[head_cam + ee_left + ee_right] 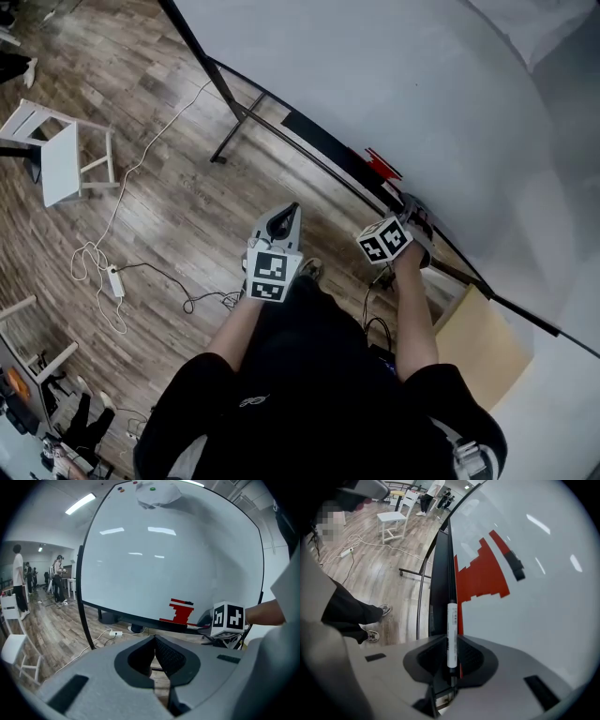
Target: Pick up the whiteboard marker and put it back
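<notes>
The whiteboard marker [452, 634] has a white barrel and a dark cap. It lies lengthwise between the jaws of my right gripper [452, 660], which is shut on it. The marker points along the whiteboard's dark tray [440, 583], just below a red stepped drawing [483, 573]. In the head view my right gripper [411, 208] is at the tray beside the red drawing [382, 164]. My left gripper [289, 211] hangs over the floor, away from the whiteboard [394, 75], shut with nothing in it. The left gripper view shows its jaws [154, 641] touching and the right gripper's marker cube [228, 619].
A white chair [61, 159] stands at the left. A white cable with a power strip [112, 277] trails over the wood floor. The board's stand leg [230, 131] reaches down to the floor. A tan panel [483, 347] leans at the right. People [18, 583] stand far off.
</notes>
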`<action>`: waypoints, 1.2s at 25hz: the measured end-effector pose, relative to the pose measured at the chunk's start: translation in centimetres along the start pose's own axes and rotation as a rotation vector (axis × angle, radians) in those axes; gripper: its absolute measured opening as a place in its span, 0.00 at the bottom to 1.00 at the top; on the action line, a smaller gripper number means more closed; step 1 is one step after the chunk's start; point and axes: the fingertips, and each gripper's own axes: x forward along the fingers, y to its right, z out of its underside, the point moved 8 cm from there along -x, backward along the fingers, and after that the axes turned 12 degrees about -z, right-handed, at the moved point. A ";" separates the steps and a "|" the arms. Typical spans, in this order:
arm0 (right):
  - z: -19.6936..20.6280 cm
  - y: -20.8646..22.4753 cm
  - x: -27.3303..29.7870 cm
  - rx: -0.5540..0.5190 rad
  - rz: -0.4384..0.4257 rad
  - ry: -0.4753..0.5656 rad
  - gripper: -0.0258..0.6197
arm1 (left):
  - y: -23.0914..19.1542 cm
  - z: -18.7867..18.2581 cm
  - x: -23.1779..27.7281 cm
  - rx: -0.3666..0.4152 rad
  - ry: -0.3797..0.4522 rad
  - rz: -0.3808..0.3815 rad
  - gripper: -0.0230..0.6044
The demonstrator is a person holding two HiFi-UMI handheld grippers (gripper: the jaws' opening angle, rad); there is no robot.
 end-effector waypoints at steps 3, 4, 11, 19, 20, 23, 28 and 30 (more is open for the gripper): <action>0.2 0.0 -0.5 -0.009 0.007 0.017 0.12 | 0.4 -0.3 -0.7 -0.001 0.001 0.002 0.05; 0.4 0.1 -0.7 -0.005 0.001 0.023 0.12 | 0.6 -0.5 -0.9 0.000 0.004 0.003 0.05; 0.6 0.0 -2.7 0.004 0.009 0.114 0.12 | 1.1 -0.6 -2.1 0.016 0.033 -0.014 0.05; 1.5 -0.5 -7.6 0.046 0.045 0.268 0.12 | 3.7 -1.2 -3.8 0.039 0.074 0.009 0.05; 1.7 -0.5 -8.5 0.065 0.047 0.299 0.12 | 4.1 -1.5 -4.1 0.044 0.082 0.014 0.05; 2.8 -0.9 -11.4 0.129 0.058 0.398 0.12 | 5.6 -2.4 -5.0 0.060 0.111 0.031 0.04; 5.2 -1.6 -15.4 0.257 0.066 0.563 0.12 | 8.4 -3.5 -6.2 0.079 0.167 0.062 0.05; 6.4 -1.7 -17.0 0.337 0.060 0.640 0.12 | 9.3 -4.0 -6.7 0.090 0.185 0.075 0.04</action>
